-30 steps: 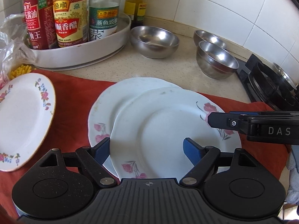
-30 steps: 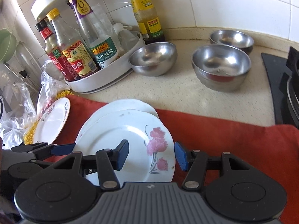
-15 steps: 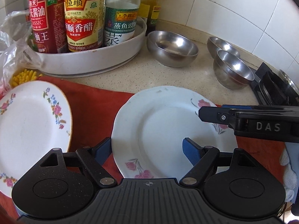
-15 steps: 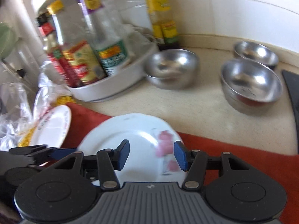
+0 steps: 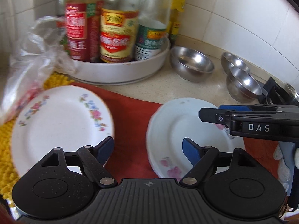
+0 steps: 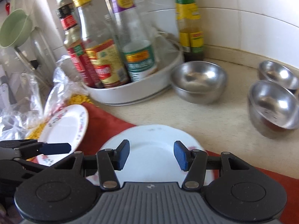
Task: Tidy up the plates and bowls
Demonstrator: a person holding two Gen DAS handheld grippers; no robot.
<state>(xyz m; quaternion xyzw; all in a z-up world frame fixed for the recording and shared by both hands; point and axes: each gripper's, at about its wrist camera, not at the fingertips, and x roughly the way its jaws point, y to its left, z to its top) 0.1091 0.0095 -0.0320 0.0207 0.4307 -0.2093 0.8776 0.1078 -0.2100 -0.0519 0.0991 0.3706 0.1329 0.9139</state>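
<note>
A stack of white plates with pink roses (image 5: 175, 123) (image 6: 155, 149) lies on the red cloth (image 5: 130, 123). A gold-rimmed flowered plate (image 5: 59, 123) (image 6: 63, 128) lies to its left. Three steel bowls stand on the counter behind: one near the bottle tray (image 5: 190, 63) (image 6: 198, 78) and two further right (image 5: 243, 82) (image 6: 272, 104). My left gripper (image 5: 147, 147) is open and empty, low over the cloth between the two plates. My right gripper (image 6: 151, 155) is open and empty above the rose plates; it shows in the left wrist view (image 5: 211, 113).
A white round tray (image 5: 121, 69) holding several sauce bottles stands at the back left. A clear plastic bag (image 5: 33, 56) and a yellow mat (image 5: 7, 149) lie left of the flowered plate. A black stove (image 5: 274, 91) borders the right. Tiled wall runs behind.
The rose plates came together into one aligned stack. Both grippers swung left, so the flowered plate now sits nearer the left gripper. Both stayed open.
</note>
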